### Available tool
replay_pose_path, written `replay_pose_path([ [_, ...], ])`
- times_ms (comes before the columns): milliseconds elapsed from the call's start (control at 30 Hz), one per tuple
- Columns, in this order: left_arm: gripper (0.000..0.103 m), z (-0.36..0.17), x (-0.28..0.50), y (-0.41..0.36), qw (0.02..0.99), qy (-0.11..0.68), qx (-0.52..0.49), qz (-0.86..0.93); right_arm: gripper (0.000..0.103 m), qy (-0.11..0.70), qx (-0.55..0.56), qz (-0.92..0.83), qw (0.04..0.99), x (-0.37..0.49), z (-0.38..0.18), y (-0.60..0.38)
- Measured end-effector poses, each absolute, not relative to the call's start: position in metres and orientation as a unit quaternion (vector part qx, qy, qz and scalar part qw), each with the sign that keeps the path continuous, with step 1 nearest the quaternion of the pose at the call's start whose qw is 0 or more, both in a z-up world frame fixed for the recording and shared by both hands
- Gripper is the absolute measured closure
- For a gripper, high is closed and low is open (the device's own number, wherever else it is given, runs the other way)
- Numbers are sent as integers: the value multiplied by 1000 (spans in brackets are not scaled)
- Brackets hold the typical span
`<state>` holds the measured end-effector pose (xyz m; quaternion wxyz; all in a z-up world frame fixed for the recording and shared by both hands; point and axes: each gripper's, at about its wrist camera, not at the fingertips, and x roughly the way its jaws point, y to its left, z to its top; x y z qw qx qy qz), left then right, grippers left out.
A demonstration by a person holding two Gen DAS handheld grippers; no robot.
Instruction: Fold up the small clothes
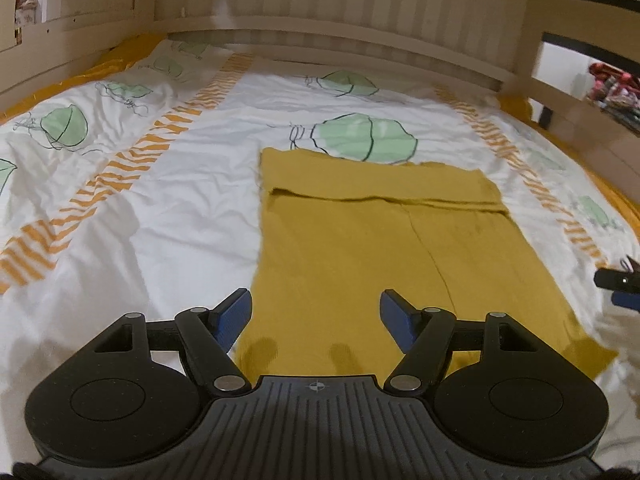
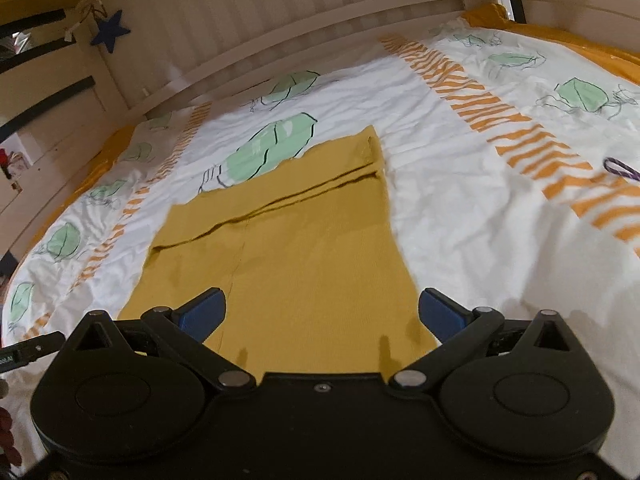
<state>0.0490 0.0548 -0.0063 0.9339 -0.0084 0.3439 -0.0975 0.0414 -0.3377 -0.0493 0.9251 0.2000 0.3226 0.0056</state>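
Note:
A mustard-yellow garment (image 1: pixel 360 248) lies flat on the bed, its far end folded over into a band; the right wrist view shows the same garment (image 2: pixel 304 256). My left gripper (image 1: pixel 316 316) hovers open above its near left corner, blue pads wide apart, nothing between them. Over the near right part of the cloth my right gripper (image 2: pixel 322 314) is also open and holds nothing. The tip of the right gripper (image 1: pixel 620 284) shows at the right edge of the left wrist view, and the left gripper's tip (image 2: pixel 28 350) at the left edge of the right wrist view.
The bed is covered by a white quilt (image 1: pixel 180 184) with green leaves and orange striped bands. A beige slatted bed frame (image 1: pixel 340 8) rises behind it. A blue star (image 2: pixel 110 32) hangs on the frame. A small purple loop (image 2: pixel 622 169) lies on the quilt at the right.

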Motion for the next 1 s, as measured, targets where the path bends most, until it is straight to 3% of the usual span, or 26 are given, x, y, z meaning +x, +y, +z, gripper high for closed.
replay_pose_path([
  [433,34,-35,12,65,930,358,-4,-77,0,354,187,-6,916,12,-70,-329],
  [1000,33,-58,39,85,910,411,-13,-58,0,411,190,-27,891,51,-79,-350],
])
